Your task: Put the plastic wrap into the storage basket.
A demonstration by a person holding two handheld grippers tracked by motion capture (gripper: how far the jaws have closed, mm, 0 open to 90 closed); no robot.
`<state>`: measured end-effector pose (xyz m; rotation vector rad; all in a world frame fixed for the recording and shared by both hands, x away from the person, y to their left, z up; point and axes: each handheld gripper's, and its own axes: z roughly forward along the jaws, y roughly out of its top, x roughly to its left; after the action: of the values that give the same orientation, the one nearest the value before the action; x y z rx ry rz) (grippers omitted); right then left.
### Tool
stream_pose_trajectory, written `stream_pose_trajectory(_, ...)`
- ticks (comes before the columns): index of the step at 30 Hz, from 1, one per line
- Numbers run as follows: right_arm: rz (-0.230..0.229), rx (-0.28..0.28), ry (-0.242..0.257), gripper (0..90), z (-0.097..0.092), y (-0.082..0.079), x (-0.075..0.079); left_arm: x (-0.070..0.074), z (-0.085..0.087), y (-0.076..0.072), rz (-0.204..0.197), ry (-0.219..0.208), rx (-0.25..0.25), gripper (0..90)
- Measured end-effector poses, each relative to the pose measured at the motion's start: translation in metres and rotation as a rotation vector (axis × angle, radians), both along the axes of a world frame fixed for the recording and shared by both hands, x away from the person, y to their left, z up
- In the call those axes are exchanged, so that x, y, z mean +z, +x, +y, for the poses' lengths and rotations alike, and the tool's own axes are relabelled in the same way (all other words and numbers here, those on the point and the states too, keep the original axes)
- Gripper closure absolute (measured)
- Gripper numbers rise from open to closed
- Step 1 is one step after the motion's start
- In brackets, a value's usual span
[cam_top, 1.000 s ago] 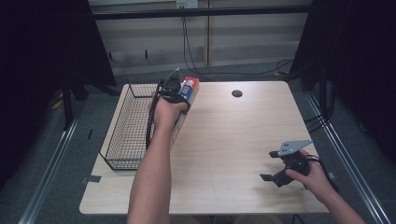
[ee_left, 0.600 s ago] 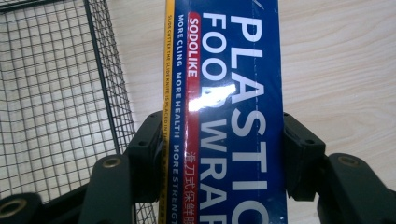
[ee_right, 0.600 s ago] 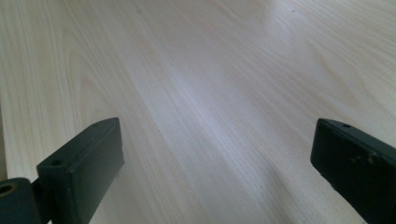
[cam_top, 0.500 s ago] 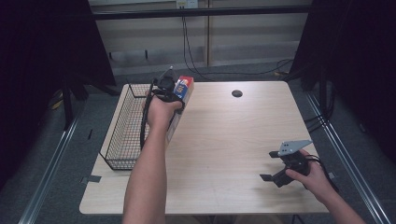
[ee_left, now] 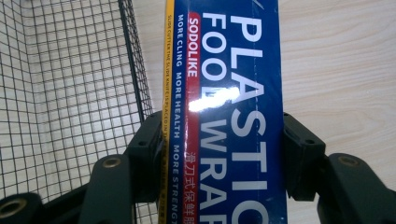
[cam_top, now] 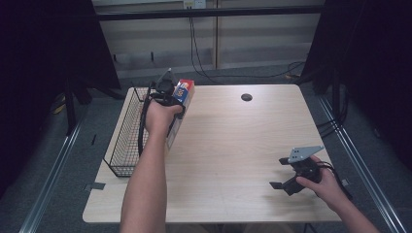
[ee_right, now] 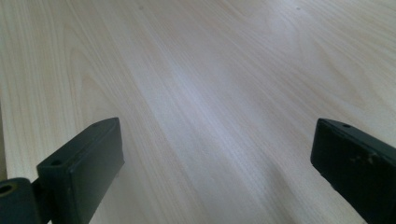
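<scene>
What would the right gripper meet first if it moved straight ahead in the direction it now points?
Probably just the bare table. The right gripper is open, its fingers spread wide over plain wood, and nothing lies ahead of them. Depth is hard to judge, so this is a guess.

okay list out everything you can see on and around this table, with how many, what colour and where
Plastic wrap box: one, blue with white lettering and a red and yellow stripe, held above the table's far left, beside the basket.
Wire basket: one, black mesh, at the table's left edge.
Table: one, light wood, centre of the high view.
Cable hole: one, dark, near the table's far edge.
Cables: several, black, hanging behind the table.
Left gripper: one, black, shut on the box.
Right gripper: one, black with a grey plate, open, low over the table's near right.
Forearms: two, entering from the bottom.
</scene>
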<state>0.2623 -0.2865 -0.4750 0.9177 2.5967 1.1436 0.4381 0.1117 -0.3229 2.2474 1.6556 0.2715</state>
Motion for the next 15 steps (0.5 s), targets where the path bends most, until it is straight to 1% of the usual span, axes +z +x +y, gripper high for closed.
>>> stream_pose_trajectory(1, 0.0, 0.0, 0.0, 2.2, 0.0, 0.0, 0.0, 0.0, 0.001, 0.0, -0.005, -0.003, 0.002, 42.9)
stream_pose_trajectory(5, -0.002, -0.001, -0.002, 2.2, 0.0, 0.0, 0.0, 0.001, 0.005, 0.0, -0.002, -0.005, 0.003, 42.9)
stream_pose_trajectory(8, 0.001, 0.001, -0.005, 2.2, 0.001, 0.0, -0.001, 0.001, 0.009, -0.001, -0.005, 0.0, 0.009, 42.9)
stream_pose_trajectory(10, 0.001, 0.002, -0.006, 2.2, 0.001, 0.0, -0.001, 0.001, 0.011, -0.002, 0.001, -0.003, 0.023, 42.9)
stream_pose_trajectory(15, -0.002, 0.0, -0.011, 2.2, 0.001, 0.0, -0.001, 0.002, 0.016, -0.003, -0.004, -0.002, 0.032, 42.9)
